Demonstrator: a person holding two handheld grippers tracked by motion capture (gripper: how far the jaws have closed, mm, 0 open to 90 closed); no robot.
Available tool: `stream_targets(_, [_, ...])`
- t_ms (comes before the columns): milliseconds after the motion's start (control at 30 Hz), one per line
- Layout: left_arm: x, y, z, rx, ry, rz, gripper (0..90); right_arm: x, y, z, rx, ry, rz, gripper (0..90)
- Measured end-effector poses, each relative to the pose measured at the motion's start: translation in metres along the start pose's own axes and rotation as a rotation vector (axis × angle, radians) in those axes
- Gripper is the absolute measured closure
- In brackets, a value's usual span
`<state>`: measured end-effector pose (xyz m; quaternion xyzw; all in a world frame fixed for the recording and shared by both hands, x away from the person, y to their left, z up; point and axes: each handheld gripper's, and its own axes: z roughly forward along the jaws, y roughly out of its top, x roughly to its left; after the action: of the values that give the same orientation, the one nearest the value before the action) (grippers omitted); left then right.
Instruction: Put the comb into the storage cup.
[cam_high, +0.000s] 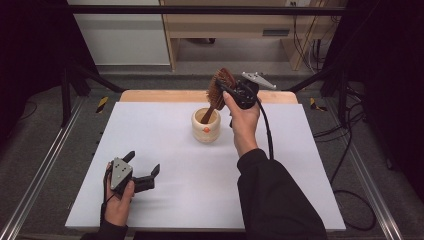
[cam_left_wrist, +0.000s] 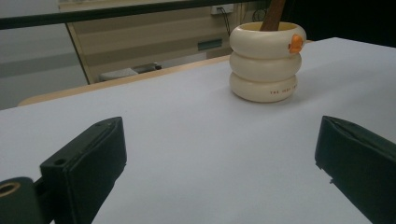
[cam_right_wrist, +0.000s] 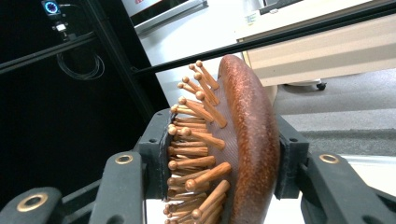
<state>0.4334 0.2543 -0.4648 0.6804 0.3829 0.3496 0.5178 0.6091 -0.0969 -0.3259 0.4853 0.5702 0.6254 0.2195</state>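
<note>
Nearest us, our left gripper (cam_high: 142, 172) rests low on the white table (cam_high: 190, 190), jaws wide apart with nothing between them. Farther out, our right gripper (cam_high: 223, 89) clamps the head of the brush (cam_high: 218, 90), whose handle dips into the cup (cam_high: 206, 125).

brush (cam_high: 218, 90) handle in cup (cam_high: 206, 129) | cup mid-table (cam_high: 165, 200) | left gripper (cam_high: 145, 172) near-left of cup
</note>
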Motion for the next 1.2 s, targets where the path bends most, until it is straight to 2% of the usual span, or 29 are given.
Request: stream_targets(1200, [0.0,0.0,0.001,0.002,-0.008,0.0,2.1,-0.003,-0.011,0.006,0.026,-0.004,-0.003,50.1])
